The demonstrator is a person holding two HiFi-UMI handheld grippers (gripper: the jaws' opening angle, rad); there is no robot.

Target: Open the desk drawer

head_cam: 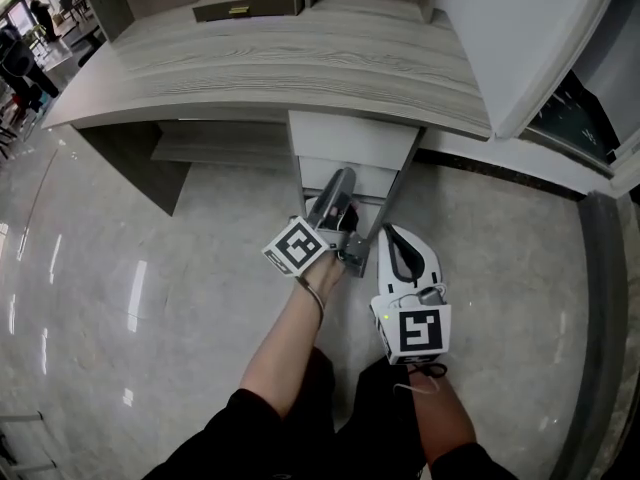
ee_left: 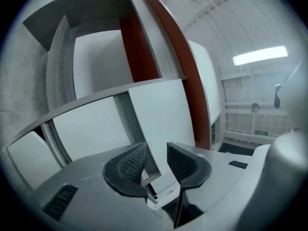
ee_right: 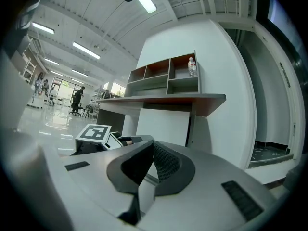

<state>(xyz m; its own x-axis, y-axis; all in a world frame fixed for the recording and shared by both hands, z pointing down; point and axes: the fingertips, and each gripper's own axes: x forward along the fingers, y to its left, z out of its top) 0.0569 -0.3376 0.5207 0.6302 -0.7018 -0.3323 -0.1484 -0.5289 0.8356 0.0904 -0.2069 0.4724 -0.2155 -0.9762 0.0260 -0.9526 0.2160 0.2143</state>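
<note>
The white drawer unit (head_cam: 352,140) hangs under the wood-grain desk top (head_cam: 300,63). My left gripper (head_cam: 338,182) reaches up to its lower drawer front (head_cam: 328,171). In the left gripper view the gripper (ee_left: 156,156) is rolled over and its jaws stand open. A thin edge by the grey groove (ee_left: 129,114) between the white fronts (ee_left: 161,112) runs into their gap, and the pads do not press on it. My right gripper (head_cam: 394,232) hangs shut and empty just right of the left one, short of the drawers (ee_right: 163,125).
A flat cardboard box (head_cam: 250,0) lies at the back of the desk. A white partition panel (head_cam: 520,38) stands right of the drawers. A wall shelf holds a bottle (ee_right: 191,67). Glossy tile floor (head_cam: 130,268) spreads to the left, with people (head_cam: 18,63) far off.
</note>
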